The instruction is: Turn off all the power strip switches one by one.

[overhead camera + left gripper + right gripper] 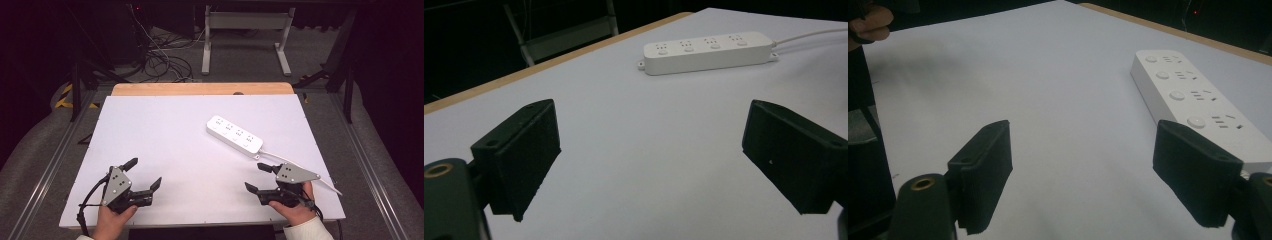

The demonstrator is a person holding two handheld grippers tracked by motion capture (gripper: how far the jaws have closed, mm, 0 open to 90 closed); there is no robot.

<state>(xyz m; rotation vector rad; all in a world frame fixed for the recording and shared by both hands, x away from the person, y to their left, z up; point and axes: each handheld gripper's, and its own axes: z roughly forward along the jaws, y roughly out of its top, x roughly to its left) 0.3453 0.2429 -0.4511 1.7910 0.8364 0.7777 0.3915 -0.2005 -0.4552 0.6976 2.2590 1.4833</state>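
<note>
A white power strip with several sockets lies on the white table top, right of the middle, its white cable trailing toward the front right. My left gripper rests near the front left edge, jaws wide open and empty. My right gripper sits at the front right, just in front of the strip, also open with nothing between its jaws. In the left gripper view the power strip lies far ahead, beyond the left gripper. In the right gripper view the power strip lies close, ahead and right of the right gripper.
The table's wooden far edge borders a dark floor with tangled cables and a white desk frame. Metal rails run along both sides of the table. A person's hand shows at the top left of the right gripper view.
</note>
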